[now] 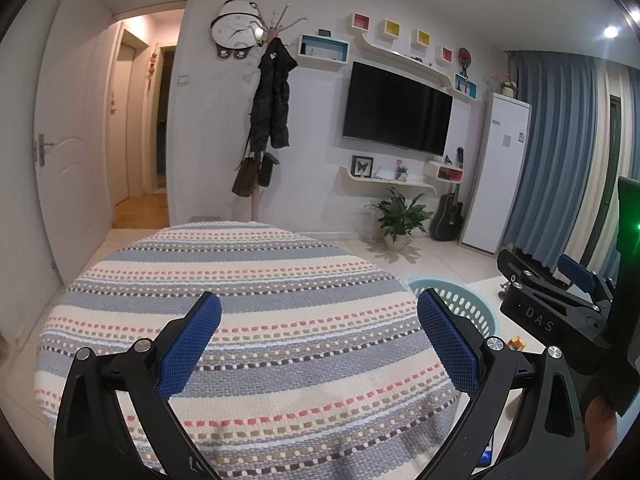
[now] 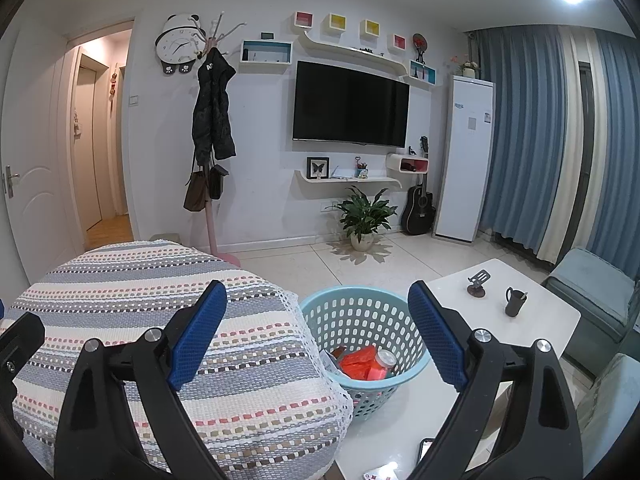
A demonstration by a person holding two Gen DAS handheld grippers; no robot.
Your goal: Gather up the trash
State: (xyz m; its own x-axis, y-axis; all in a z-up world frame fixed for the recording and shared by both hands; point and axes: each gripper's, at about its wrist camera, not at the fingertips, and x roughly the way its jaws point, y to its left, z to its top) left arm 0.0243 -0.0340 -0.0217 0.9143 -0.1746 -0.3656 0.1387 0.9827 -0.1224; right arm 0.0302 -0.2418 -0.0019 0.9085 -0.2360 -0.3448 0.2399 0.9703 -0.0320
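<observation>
Both tongs, left tongs (image 1: 320,316) and right tongs (image 2: 318,304), gape wide and empty above the striped cover (image 2: 160,300); trash (image 2: 362,362) sits in the blue basket (image 2: 320,312) on the white table (image 2: 540,320), so finding leftover trash seems next.

White-walled lounge (image 2: 260,120), blue curtains (image 2: 520,140)

You get an evenly lit room, cool white from round recessed ceiling spotlights (image 1: 611,32) that blow out to glare in both views. The hallway glows warmer. The green potted plant (image 2: 362,210) throws a spiky shadow on the glossy pale floor tiles (image 2: 420,256). Fisheye bending curves walls and the blue-and-cream striped curtains (image 2: 532,136); corners vignette black. Focus is sharp.
</observation>
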